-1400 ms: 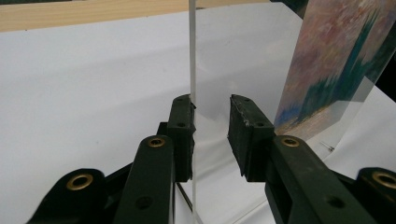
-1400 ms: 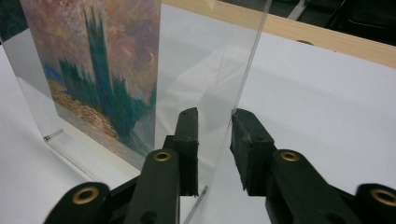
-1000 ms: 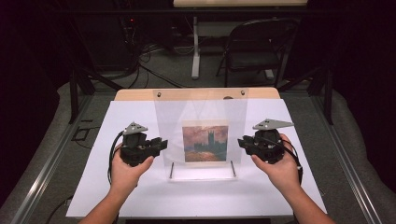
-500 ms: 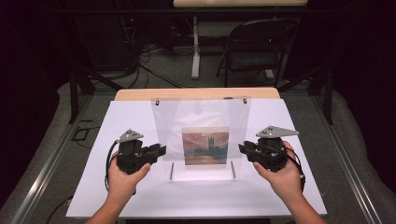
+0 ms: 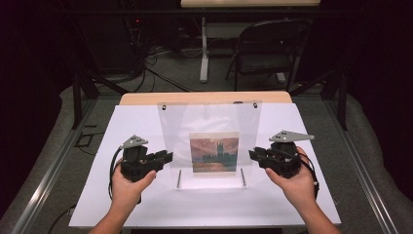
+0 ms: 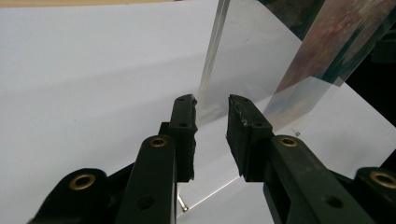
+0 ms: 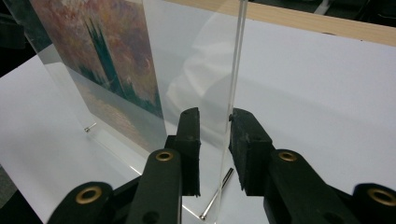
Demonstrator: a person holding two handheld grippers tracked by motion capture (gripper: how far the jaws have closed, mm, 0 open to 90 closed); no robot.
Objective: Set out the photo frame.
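Both grippers have come nearer the person and closed in toward the clear acrylic frame since a second ago; the frame itself stands where it stood.

From the high view, the frame stands upright in the middle of the white table, its face toward the person. The left gripper sits just beside the frame's left edge, low down, held from beneath by the left hand. The right gripper sits just beside the frame's right edge at about the same height, in the right hand. Each points inward at the frame. A small painting of a dark towered building under a reddish sky is sandwiched in the frame's lower middle. Two metal pins show near the frame's bottom and two small fasteners at its top corners.

In the left gripper view, the left gripper has its jaws parted by a narrow gap, and the frame's edge rises just beyond that gap; whether the pads touch it I cannot tell. The painting appears blurred at the right.

In the right gripper view, the right gripper has its jaws narrowly apart, astride the frame's clear edge, the right jaw at or touching it. The painting lies left of the jaws, and a pin lies at the frame's foot.
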